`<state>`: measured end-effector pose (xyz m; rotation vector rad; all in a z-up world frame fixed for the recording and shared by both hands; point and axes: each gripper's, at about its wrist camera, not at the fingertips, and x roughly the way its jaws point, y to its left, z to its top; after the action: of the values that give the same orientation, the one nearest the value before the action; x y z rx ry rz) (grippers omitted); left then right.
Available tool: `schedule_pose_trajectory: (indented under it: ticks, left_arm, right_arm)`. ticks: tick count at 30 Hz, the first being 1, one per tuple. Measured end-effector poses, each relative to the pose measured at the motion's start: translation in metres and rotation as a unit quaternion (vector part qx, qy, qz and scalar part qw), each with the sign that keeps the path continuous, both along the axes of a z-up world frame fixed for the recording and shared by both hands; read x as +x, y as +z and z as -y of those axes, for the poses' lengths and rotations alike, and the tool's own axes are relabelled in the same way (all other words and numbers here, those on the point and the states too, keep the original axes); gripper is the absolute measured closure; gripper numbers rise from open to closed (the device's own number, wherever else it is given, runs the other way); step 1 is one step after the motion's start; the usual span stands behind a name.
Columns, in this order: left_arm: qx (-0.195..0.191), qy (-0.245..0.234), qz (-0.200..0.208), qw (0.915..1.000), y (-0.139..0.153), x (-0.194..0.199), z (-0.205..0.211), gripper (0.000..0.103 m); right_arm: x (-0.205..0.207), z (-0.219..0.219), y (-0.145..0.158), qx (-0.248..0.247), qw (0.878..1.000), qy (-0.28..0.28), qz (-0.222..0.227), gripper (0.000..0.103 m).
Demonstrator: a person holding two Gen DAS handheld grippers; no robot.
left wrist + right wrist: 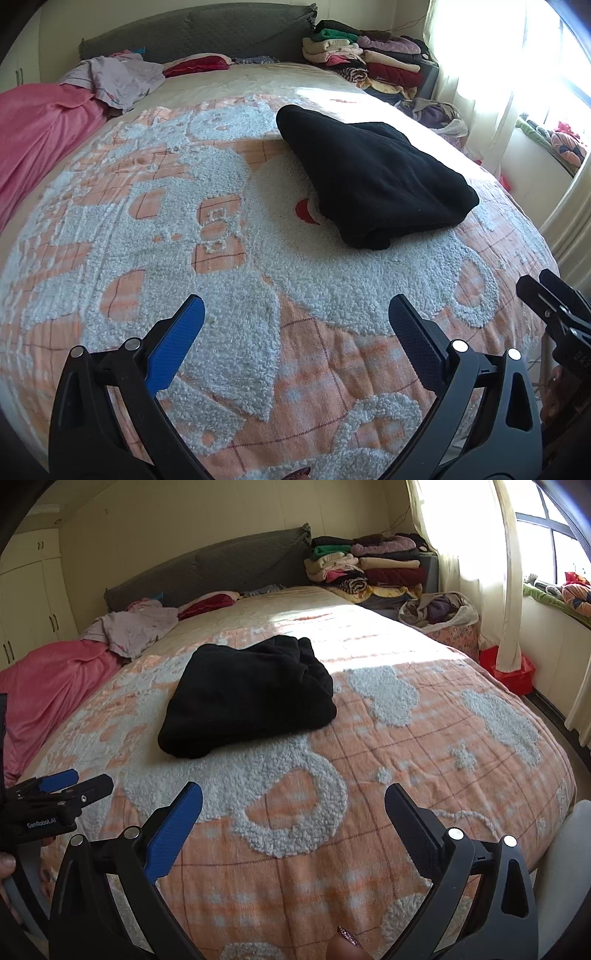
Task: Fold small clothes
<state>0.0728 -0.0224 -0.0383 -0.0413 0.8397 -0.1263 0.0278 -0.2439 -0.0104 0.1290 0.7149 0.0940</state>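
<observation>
A black fleece garment (373, 173) lies folded into a thick bundle in the middle of the bed (221, 236); the right wrist view shows the same black garment (247, 698) ahead and slightly left. My left gripper (295, 317) is open over the blanket, well short of the garment, with nothing between its blue pads. My right gripper (293, 805) is open too, hovering near the foot of the bed and holding nothing. The right gripper (546, 295) shows at the far right edge of the left wrist view, and the left gripper (70, 786) at the left edge of the right wrist view.
An orange and white fleece blanket (369, 775) covers the bed. A pink blanket (40, 133) and a lilac cloth (118, 77) lie at the left, by the grey headboard (221, 565). Stacks of folded clothes (369, 565) and a full laundry basket (443, 616) stand by the window.
</observation>
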Motion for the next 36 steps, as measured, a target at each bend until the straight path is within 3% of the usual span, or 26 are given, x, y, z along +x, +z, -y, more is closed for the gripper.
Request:
schedule_pose_trajectory:
  ticks: [36]
  left_arm:
    - [0.009, 0.025, -0.008, 0.9996, -0.01, -0.002, -0.006, 0.01]
  right_arm:
    - [-0.001, -0.014, -0.007, -0.008, 1.0, 0.015, -0.011, 0.005]
